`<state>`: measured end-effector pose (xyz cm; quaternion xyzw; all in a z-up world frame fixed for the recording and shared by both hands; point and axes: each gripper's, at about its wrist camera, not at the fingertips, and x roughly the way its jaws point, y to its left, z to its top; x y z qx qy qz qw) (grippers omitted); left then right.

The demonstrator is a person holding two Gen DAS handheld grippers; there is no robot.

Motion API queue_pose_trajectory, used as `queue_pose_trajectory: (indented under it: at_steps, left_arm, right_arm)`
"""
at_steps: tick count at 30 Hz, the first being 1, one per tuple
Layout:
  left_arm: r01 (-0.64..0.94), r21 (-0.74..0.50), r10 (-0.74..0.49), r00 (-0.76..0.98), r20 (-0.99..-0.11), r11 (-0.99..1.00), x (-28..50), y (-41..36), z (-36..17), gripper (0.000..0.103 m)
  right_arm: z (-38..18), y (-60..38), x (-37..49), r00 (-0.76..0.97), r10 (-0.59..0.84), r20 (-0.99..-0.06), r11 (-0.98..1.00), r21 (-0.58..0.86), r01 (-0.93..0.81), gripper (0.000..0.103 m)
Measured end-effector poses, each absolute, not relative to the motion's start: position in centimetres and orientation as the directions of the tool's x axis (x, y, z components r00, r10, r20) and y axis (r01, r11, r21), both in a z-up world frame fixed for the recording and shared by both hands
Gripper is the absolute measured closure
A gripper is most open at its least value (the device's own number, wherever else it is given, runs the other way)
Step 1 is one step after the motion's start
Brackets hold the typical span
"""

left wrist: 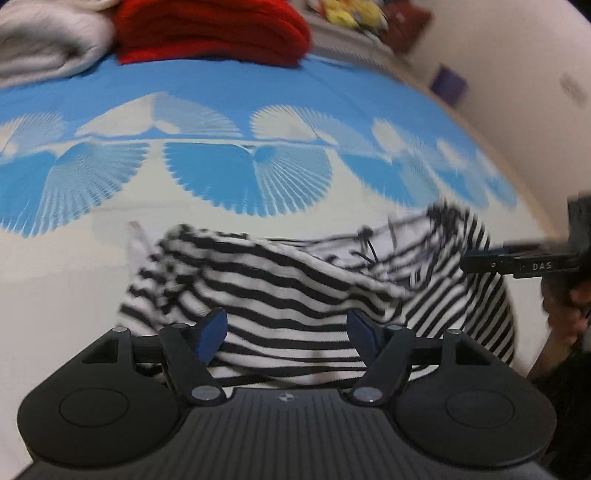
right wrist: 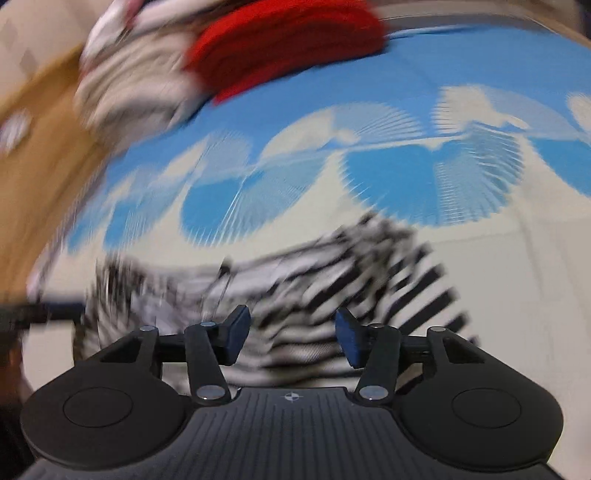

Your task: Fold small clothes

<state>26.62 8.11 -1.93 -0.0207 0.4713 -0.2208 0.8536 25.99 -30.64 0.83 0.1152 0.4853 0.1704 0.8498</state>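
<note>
Black-and-white striped cloth, a small striped garment (left wrist: pixel 295 291), lies rumpled on the pale part of the bedsheet (left wrist: pixel 236 92), just in front of its band of blue fan shapes. The left gripper (left wrist: pixel 288 328) hovers at the garment's near edge with its jaws spread wide and nothing between them. The right gripper (right wrist: pixel 291 332), much blurred in its own view, is likewise at the garment's near edge, jaws apart. Beyond the garment, at the sheet's far side, a red folded cloth (left wrist: pixel 210 31) sits touching a cream one (left wrist: pixel 48 40).
</note>
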Motion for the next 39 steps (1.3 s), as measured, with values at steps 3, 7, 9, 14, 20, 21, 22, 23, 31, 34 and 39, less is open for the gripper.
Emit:
queue_pose_trajectory:
  at_steps: [3,7,9,14,20,21,22,23,31,34,39]
  left_arm:
    - [0.406,-0.188,-0.375,0.45,-0.811,0.894,26.6,5.7,-2.9,0.023]
    - [0.434,-0.096,-0.316,0.472,-0.823,0.896,27.2,2.9,-3.8,0.024]
    - [0.432,-0.059,-0.288,0.487,-0.825,0.9,27.9,2.1,-4.1,0.032]
    - [0.348,-0.112,-0.296,0.537,-0.79,0.931,30.2,3.3,-3.3,0.097]
    - [0.206,-0.176,-0.27,0.665,-0.697,0.963,31.8,6.7,-1.0,0.1]
    - [0.188,-0.173,-0.255,0.693,-0.675,0.967,31.7,7.0,-0.5,0.1]
    - [0.165,-0.161,-0.231,0.716,-0.659,0.973,31.8,7.2,-0.1,0.1]
    - [0.143,-0.155,-0.209,0.731,-0.65,0.978,31.9,7.4,0.1,0.1]
    - [0.107,-0.201,-0.223,0.608,-0.762,0.974,33.6,8.6,-1.2,0.06]
    - [0.06,-0.236,-0.217,0.653,-0.726,0.97,33.2,11.1,-0.1,0.051]
    - [-0.025,-0.29,-0.216,0.604,-0.767,0.957,33.5,14.5,-1.8,0.04]
  right_arm:
    - [0.2,-27.7,25.5,0.431,0.378,-0.819,0.918,0.274,-0.286,0.044]
    - [0.0,-25.0,25.7,0.443,0.342,-0.829,0.919,0.196,-0.343,0.044]
    - [0.0,-23.9,26.1,0.459,0.324,-0.827,0.92,0.162,-0.357,0.044]
    - [-0.8,-22.1,27.4,0.476,0.266,-0.838,0.929,0.09,-0.36,0.063]
    - [-0.3,-22.3,29.1,0.554,0.246,-0.796,0.955,0.101,-0.278,0.103]
    - [0.2,-22.6,29.4,0.584,0.249,-0.773,0.96,0.117,-0.255,0.103]
    - [0.6,-22.8,29.5,0.615,0.248,-0.749,0.964,0.125,-0.236,0.103]
    - [1.3,-22.9,29.6,0.665,0.229,-0.71,0.971,0.118,-0.208,0.103]
    - [0.9,-24.7,32.0,0.714,0.128,-0.689,0.988,0.155,-0.027,0.101]
    - [1.1,-26.2,31.8,0.709,0.129,-0.693,0.985,0.171,-0.012,0.067]
    - [1.2,-27.8,30.9,0.671,0.184,-0.718,0.98,0.185,-0.072,0.051]
